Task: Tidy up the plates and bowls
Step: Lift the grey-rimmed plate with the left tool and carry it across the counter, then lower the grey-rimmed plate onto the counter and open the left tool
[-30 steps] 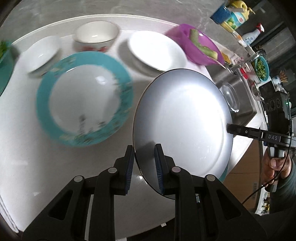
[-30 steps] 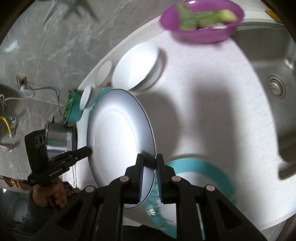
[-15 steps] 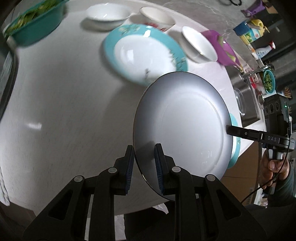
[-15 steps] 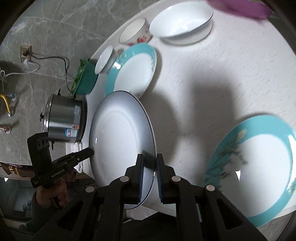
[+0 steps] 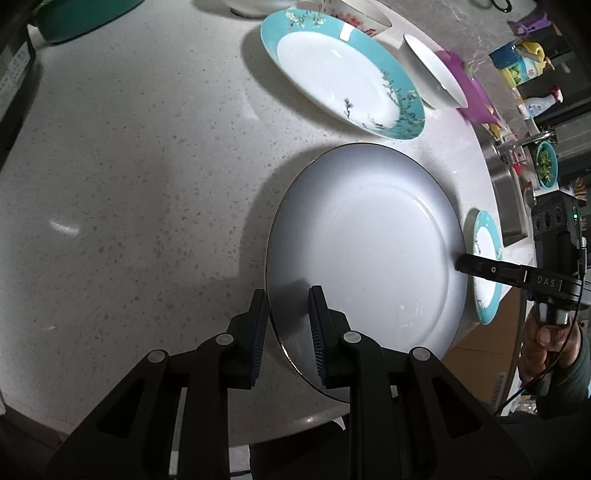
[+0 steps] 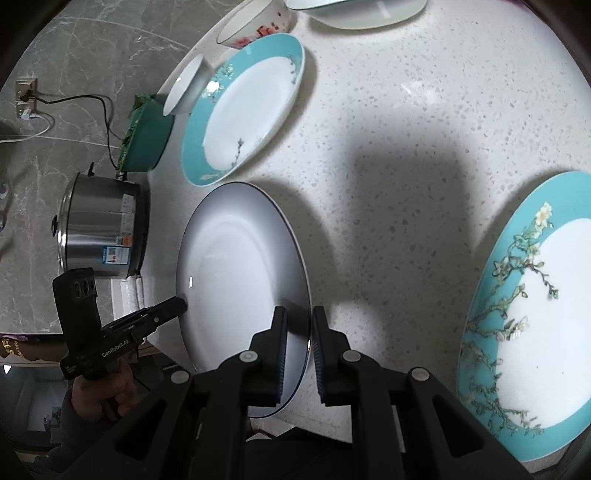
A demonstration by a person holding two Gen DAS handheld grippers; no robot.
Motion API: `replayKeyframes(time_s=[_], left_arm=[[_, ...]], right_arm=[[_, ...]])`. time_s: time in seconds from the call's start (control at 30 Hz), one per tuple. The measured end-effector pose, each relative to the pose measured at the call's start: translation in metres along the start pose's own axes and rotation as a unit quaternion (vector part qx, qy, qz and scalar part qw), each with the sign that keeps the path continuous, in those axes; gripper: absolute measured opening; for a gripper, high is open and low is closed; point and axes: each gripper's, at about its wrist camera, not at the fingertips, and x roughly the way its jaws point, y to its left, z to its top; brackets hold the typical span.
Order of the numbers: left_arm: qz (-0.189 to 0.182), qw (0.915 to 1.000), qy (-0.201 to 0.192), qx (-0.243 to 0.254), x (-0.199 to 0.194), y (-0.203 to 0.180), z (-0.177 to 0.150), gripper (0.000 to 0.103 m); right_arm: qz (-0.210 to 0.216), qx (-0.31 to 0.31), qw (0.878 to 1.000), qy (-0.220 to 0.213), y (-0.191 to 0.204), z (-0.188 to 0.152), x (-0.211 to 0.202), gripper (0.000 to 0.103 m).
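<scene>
A large white plate (image 5: 369, 251) with a thin dark rim hangs low over the speckled counter (image 5: 129, 184), held from both sides. My left gripper (image 5: 288, 328) is shut on its near rim. Across the plate, my right gripper (image 5: 461, 264) pinches the opposite rim. In the right wrist view the white plate (image 6: 236, 280) sits between the pads of my right gripper (image 6: 297, 339), and my left gripper (image 6: 181, 304) bites the far edge. A teal-rimmed floral plate (image 5: 343, 70) lies beyond it, another teal-rimmed plate (image 6: 532, 314) to the right.
Behind the teal plate stand a red-flowered bowl (image 6: 255, 22), a small white bowl (image 6: 184, 85) and a wide white bowl (image 5: 434, 74). A steel pot (image 6: 99, 229) and a green tub of greens (image 6: 146, 136) line the left edge. The sink (image 5: 506, 199) lies to the right.
Both grippers carried the white plate across the counter and lower, away from the bowls. The teal plate beside it now lies farther back, and the plate's shadow has drawn close beneath it.
</scene>
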Motion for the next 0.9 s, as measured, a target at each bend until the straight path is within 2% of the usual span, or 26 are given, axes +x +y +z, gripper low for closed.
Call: replayKeyframes(time_s=[0.5,0.83,0.87,0.9], left_arm=[[0.0,0.9996,0.003,0.027,0.034,-0.034,0.029,0.02],[0.007,0.9993,-0.026,0.025,0.031,-0.037,0.024,0.022],[0.007,0.9992,-0.032,0.025,0.028,-0.036,0.023,0.028],[0.009,0.9988,-0.042,0.023,0.022,-0.036,0.021,0.044]], right_arm=[[-0.013,0.019,1.0,-0.021,-0.027,0.005,-0.005,0.017],[-0.014,0.013,1.0,-0.025,-0.031,0.001,-0.002,0.02],[-0.018,0.01,0.999,-0.029,-0.03,0.0,-0.003,0.023],[-0.02,0.008,0.999,-0.034,-0.029,-0.001,-0.005,0.032]])
